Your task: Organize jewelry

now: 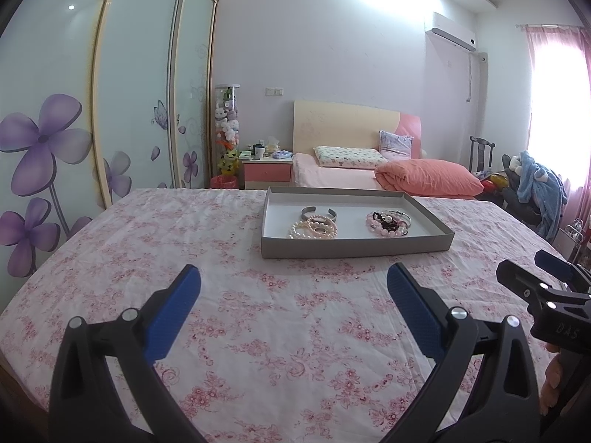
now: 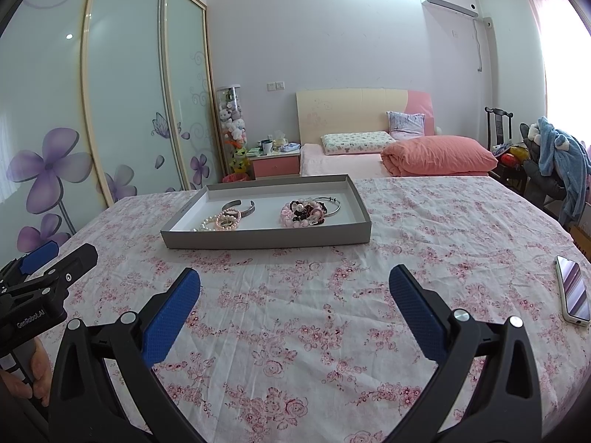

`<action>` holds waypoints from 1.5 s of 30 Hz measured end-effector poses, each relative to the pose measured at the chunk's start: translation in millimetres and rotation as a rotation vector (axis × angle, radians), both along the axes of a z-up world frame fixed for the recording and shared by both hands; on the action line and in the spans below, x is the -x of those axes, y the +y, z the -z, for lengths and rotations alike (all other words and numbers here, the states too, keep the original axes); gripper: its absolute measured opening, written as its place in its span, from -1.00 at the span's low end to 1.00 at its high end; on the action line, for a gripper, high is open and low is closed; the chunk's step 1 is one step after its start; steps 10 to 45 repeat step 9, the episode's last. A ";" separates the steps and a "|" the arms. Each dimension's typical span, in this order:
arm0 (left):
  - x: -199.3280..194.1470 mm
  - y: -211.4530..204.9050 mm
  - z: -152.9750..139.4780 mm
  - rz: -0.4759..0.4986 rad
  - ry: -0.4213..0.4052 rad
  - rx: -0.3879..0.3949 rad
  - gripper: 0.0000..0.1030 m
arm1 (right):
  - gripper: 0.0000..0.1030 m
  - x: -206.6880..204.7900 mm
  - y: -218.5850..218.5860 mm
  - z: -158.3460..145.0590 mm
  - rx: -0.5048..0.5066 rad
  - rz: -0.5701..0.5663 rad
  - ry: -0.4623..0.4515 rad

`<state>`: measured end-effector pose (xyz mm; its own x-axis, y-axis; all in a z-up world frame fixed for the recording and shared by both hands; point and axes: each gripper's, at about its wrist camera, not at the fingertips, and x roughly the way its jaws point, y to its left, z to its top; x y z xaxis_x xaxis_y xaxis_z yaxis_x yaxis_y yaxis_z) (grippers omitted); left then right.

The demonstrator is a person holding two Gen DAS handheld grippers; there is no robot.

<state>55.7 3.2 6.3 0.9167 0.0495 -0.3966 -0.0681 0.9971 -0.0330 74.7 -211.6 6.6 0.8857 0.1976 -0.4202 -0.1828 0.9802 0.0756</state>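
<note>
A shallow grey tray [image 1: 354,246] [image 2: 266,238] with a white floor sits on the floral tablecloth, ahead of both grippers. Inside it on the left lie a silver cuff [image 1: 320,212] [image 2: 238,206] and a pile of pearl and pink bead bracelets [image 1: 314,229] [image 2: 221,221]. On the right of the tray is a heap of pink and dark bead bracelets [image 1: 387,223] [image 2: 304,212] with a thin silver bangle [image 2: 330,205]. My left gripper [image 1: 293,284] is open and empty, short of the tray. My right gripper [image 2: 294,284] is also open and empty.
A phone [image 2: 573,289] lies on the cloth at the right edge. Beyond the table [image 1: 147,251] stand a bed with a coral duvet [image 1: 428,177], a pink nightstand [image 1: 266,171], a flower-printed wardrobe [image 1: 74,129] on the left and a chair with blue clothing [image 2: 561,162].
</note>
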 end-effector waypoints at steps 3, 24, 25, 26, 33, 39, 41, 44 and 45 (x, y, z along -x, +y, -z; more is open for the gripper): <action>0.3 -0.4 0.6 0.000 0.005 0.002 0.92 | 0.97 0.6 1.2 0.9 -0.003 0.003 0.003; 1.7 2.3 2.7 0.007 0.013 0.012 0.92 | 0.97 0.1 1.1 0.3 -0.005 0.003 0.004; 1.7 2.3 2.7 0.007 0.013 0.012 0.92 | 0.97 0.1 1.1 0.3 -0.005 0.003 0.004; 1.7 2.3 2.7 0.007 0.013 0.012 0.92 | 0.97 0.1 1.1 0.3 -0.005 0.003 0.004; 1.7 2.3 2.7 0.007 0.013 0.012 0.92 | 0.97 0.1 1.1 0.3 -0.005 0.003 0.004; 1.7 2.3 2.7 0.007 0.013 0.012 0.92 | 0.97 0.1 1.1 0.3 -0.005 0.003 0.004; 1.7 2.3 2.7 0.007 0.013 0.012 0.92 | 0.97 0.1 1.1 0.3 -0.005 0.003 0.004; 1.7 2.3 2.7 0.007 0.013 0.012 0.92 | 0.97 0.1 1.1 0.3 -0.005 0.003 0.004; 1.7 2.3 2.7 0.007 0.013 0.012 0.92 | 0.97 0.1 1.1 0.3 -0.005 0.003 0.004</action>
